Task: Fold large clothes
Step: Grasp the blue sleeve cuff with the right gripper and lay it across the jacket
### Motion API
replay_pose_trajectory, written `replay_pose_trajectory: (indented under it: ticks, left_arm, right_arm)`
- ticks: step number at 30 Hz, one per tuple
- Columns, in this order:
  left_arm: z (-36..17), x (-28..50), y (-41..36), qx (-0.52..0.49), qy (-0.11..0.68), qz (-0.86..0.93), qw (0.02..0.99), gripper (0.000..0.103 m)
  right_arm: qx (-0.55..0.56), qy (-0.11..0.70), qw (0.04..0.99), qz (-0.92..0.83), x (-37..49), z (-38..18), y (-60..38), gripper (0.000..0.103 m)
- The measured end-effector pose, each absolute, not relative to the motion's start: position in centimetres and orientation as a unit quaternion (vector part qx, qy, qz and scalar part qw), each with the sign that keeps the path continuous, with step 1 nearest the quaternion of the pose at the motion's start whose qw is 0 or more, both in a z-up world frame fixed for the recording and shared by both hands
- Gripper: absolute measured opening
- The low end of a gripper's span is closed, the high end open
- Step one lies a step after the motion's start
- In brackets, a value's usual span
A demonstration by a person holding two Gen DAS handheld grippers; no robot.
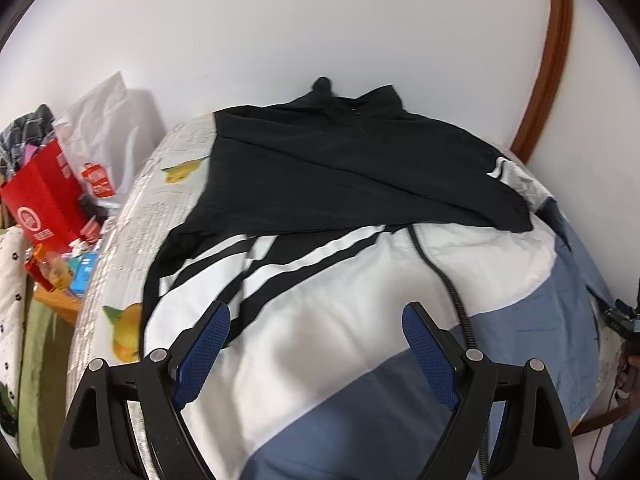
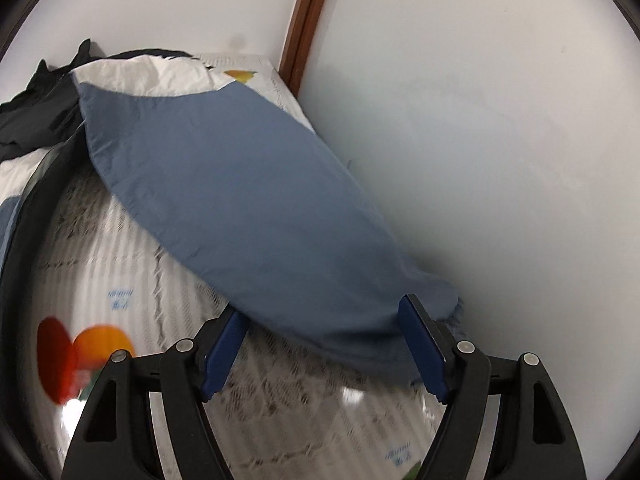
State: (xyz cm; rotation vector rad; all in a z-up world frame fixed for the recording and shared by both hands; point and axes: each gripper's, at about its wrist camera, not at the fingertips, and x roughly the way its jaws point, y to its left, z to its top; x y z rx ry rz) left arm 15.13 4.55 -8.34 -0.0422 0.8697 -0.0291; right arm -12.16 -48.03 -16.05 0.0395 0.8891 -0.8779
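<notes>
White walls boxed in a bed (image 1: 120,216) with a fruit-print cover. Jacket (image 1: 340,184) (black, white, blue) lay spread across it. Left tool (image 1: 316,334) hovered wide over the white panel, empty. Right tool (image 2: 324,336) stood wide around the blue sleeve (image 2: 240,184), which ran lengthwise away from it; sleeve end partly hidden, contact unclear.

Right view: bed (image 2: 120,248) cover motion-blurred, esp. lower left of frame; red/orange fruit print (image 2: 80,356) smeared, blue text on it unreadable. Sleeve (image 2: 248,184) cuff end partly behind the right hand-held gripper (image 2: 326,320) fingers at lower right. Left view: jacket (image 1: 320,320) cut off by bottom edge; its black part covers most of the bed's far end. Clutter (image 1: 48,208) at left edge too small & crowded to ID; box print illegible.
</notes>
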Motion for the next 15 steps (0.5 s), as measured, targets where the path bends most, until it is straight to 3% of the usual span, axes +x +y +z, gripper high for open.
replay_pose_trajectory:
  ticks: [1, 2, 3, 4, 15]
  left_arm:
    - [-8.4, 15.2, 4.8, -0.02, 0.423, -0.01, 0.906, 0.087]
    - [-8.6, 15.2, 5.3, -0.022, 0.424, -0.005, 0.905, 0.087]
    - [-8.7, 15.2, 5.7, -0.023, 0.425, -0.002, 0.905, 0.087]
    - [-8.9, 15.2, 6.1, -0.023, 0.426, 0.003, 0.904, 0.087]
    - [-12.1, 15.2, 12.5, -0.048, 0.451, 0.053, 0.89, 0.087]
  right_arm:
    - [0.021, 0.414, 0.812, -0.411, -12.0, -16.0, -48.3, 0.049]
    - [0.023, 0.415, 0.812, -0.409, -11.9, -16.0, -48.5, 0.038]
    - [0.027, 0.418, 0.812, -0.406, -11.5, -16.1, -49.0, 0.016]
    - [0.027, 0.42, 0.812, -0.405, -11.3, -16.0, -49.2, 0.007]
    - [-0.013, 0.317, 0.853, -0.414, -8.6, -6.0, -45.2, 0.003]
